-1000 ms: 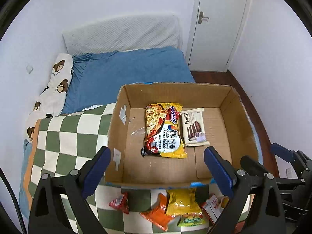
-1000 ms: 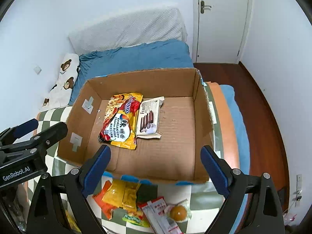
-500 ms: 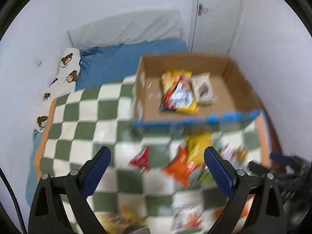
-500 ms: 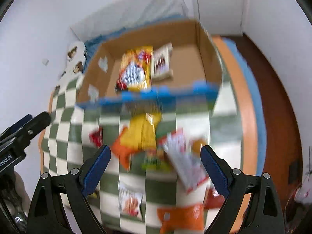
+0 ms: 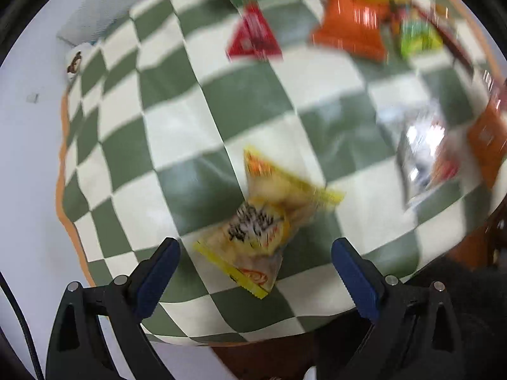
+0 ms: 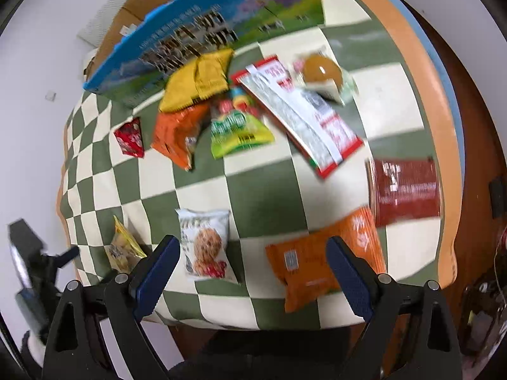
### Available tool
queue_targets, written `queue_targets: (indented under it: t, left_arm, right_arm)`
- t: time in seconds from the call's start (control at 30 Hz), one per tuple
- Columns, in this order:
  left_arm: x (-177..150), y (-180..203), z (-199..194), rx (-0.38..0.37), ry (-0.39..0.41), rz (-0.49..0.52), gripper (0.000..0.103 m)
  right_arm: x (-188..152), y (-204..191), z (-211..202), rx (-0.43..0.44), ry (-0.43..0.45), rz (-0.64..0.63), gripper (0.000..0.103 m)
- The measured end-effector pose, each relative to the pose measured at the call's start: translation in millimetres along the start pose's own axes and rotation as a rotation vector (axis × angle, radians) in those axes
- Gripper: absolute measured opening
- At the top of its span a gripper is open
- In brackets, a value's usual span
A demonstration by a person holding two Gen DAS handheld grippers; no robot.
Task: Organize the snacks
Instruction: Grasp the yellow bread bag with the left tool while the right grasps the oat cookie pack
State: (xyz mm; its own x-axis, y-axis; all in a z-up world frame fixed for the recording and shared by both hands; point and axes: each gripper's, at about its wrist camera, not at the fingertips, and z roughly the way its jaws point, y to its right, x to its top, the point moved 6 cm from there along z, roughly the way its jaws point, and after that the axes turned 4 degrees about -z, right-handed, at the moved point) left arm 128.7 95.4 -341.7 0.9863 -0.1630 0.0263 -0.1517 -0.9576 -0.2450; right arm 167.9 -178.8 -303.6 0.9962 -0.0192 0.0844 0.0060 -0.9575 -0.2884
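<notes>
Snack packets lie scattered on a green-and-white checked cloth (image 6: 259, 190). My left gripper (image 5: 253, 269) is open and empty, just above a yellow snack bag (image 5: 266, 215) near the cloth's front edge. My right gripper (image 6: 250, 269) is open and empty, between a white cookie bag (image 6: 204, 243) and an orange packet (image 6: 320, 262). The same yellow bag (image 6: 122, 248) and the left gripper (image 6: 41, 262) show at the left of the right wrist view. The cardboard box (image 6: 206, 28) stands at the far end; its inside is hidden.
Near the box lie a yellow bag (image 6: 198, 79), an orange bag (image 6: 177, 133), a green packet (image 6: 237, 126), a red-and-white packet (image 6: 301, 110), a round bun (image 6: 321, 69), a small red packet (image 6: 128, 136) and a dark red packet (image 6: 405, 186). The cloth's front edge drops off.
Both grippers have pulled back from over the box and tilted down toward the near end of the cloth. The box's inside has gone out of view. Both stay open and empty.
</notes>
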Motion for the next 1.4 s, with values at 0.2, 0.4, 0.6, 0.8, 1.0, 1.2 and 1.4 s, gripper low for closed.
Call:
queue_targets:
  t: [0.2, 0.4, 0.6, 0.8, 1.0, 1.2, 1.4]
  left_arm:
    - [9.6, -4.1, 43.9, 0.017, -0.042, -0.087, 0.098]
    - [29.9, -37.3, 48.7, -0.070, -0.035, -0.324, 0.098]
    - [11.4, -55.8, 29.2, -0.215, -0.023, -0.456, 0.098]
    - [-15.9, -56.9, 53.7, -0.339, -0.106, -0.541, 0.098]
    - [-12.0, -37.4, 87.2, -0.400, -0.145, -0.552, 0.097]
    - [-3.4, -35.3, 96.6, -0.358, -0.105, -0.555, 0.050]
    - [-7.1, -30.0, 80.9, -0.362, -0.090, -0.582, 0.045]
  right_arm:
    - [-21.0, 19.8, 1.2, -0.021, -0.016, 0.093, 0.095]
    - [-35.9, 42.0, 14.0, 0.000, -0.048, 0.235, 0.095]
    - [-22.1, -16.8, 31.9, -0.017, -0.065, 0.051, 0.095]
    - [-15.4, -63.3, 81.6, -0.070, -0.153, -0.075, 0.095]
    - [-18.2, -66.2, 114.0, -0.138, -0.206, -0.104, 0.095]
    - [-14.2, -64.2, 117.4, -0.190, -0.182, -0.124, 0.082]
    - [-14.7, -64.0, 115.9, -0.183, -0.143, -0.124, 0.061]
